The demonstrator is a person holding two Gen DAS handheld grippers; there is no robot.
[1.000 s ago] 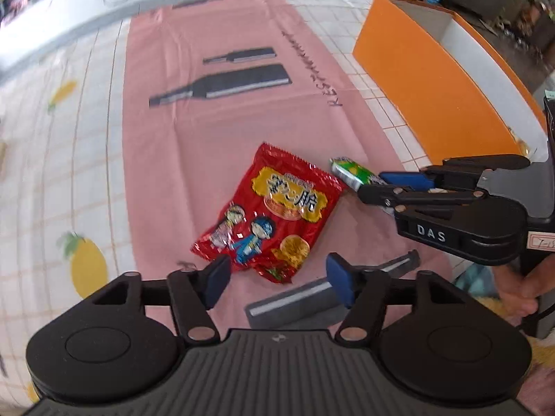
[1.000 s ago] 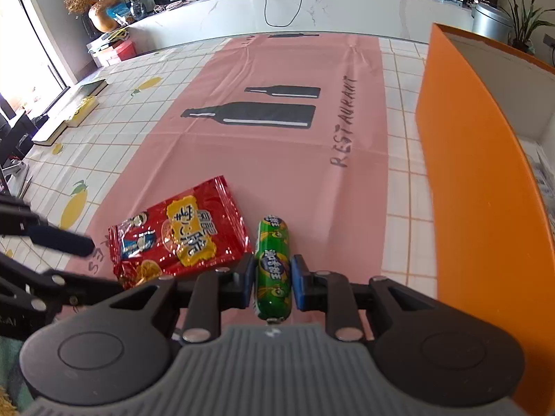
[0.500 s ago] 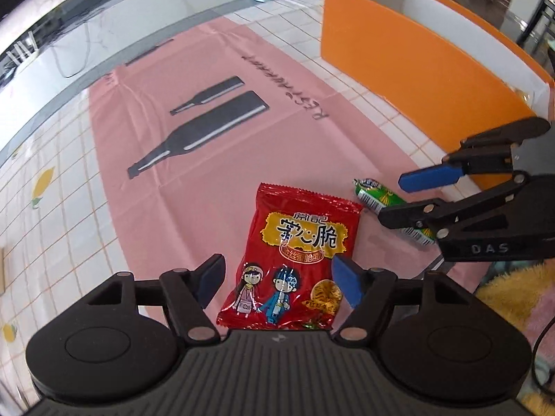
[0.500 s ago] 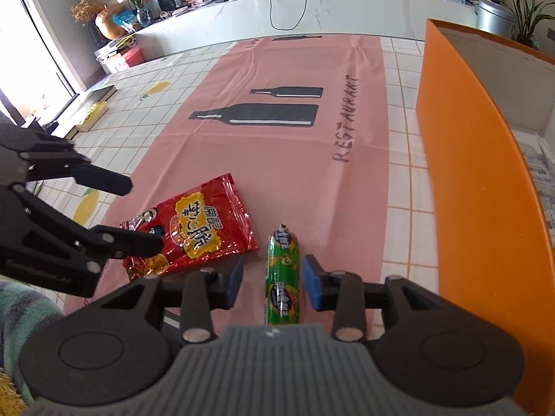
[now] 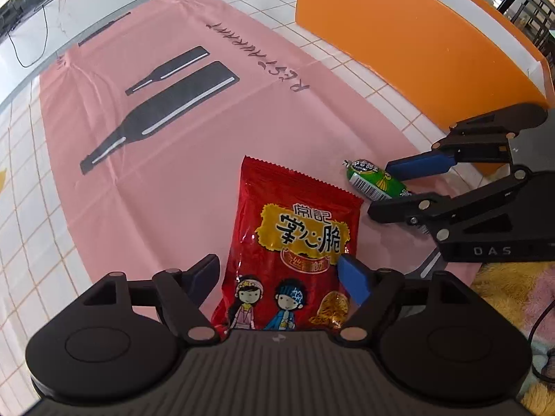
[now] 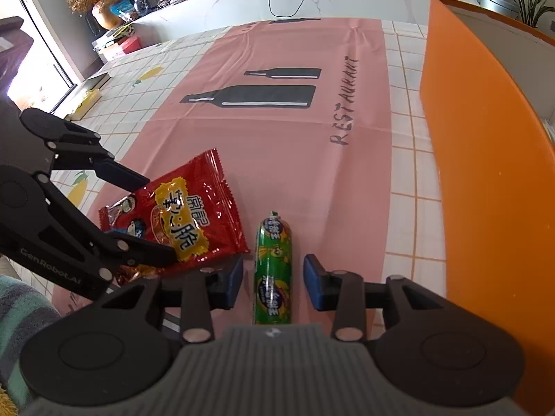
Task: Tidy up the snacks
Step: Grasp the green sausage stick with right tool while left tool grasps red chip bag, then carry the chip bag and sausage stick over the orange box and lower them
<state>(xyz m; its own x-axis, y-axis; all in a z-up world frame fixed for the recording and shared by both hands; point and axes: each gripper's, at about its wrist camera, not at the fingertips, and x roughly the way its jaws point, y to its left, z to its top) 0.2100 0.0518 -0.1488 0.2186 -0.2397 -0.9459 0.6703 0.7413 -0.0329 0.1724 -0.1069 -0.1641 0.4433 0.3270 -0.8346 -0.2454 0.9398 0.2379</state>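
Covering most of the tiled table [image 6: 406, 159] is a pink cloth [image 5: 194, 131] printed with two black bottles and the word RESTAURANT. Along the table's right edge stands a tall orange box [image 6: 485, 180] with a pale inside; what lies in it I cannot make out.

Near the cloth's near edge lies the red snack bag [image 5: 298, 228], flat, with yellow lettering and cartoon children on its front. My left gripper [image 5: 281, 274] points steeply down over the bag's lower half, and its jaws are opening, now very wide. The bag sits between the fingers: the blue pad of the right finger [image 5: 353, 277] overlaps the bag's right edge, while the left finger stands just off its left edge. I cannot tell whether that pad touches the wrapper, and I have no hold on it.

Just beside the bag, toward the orange box, lies the green sausage stick [image 6: 273, 270], lengthwise on the cloth and apart from the bag. My right gripper [image 6: 273, 280] straddles its near half with the jaws partly open. Both blue pads stand clear of the wrapper with a strip of pink cloth showing on each side, so the stick rests free on the cloth.
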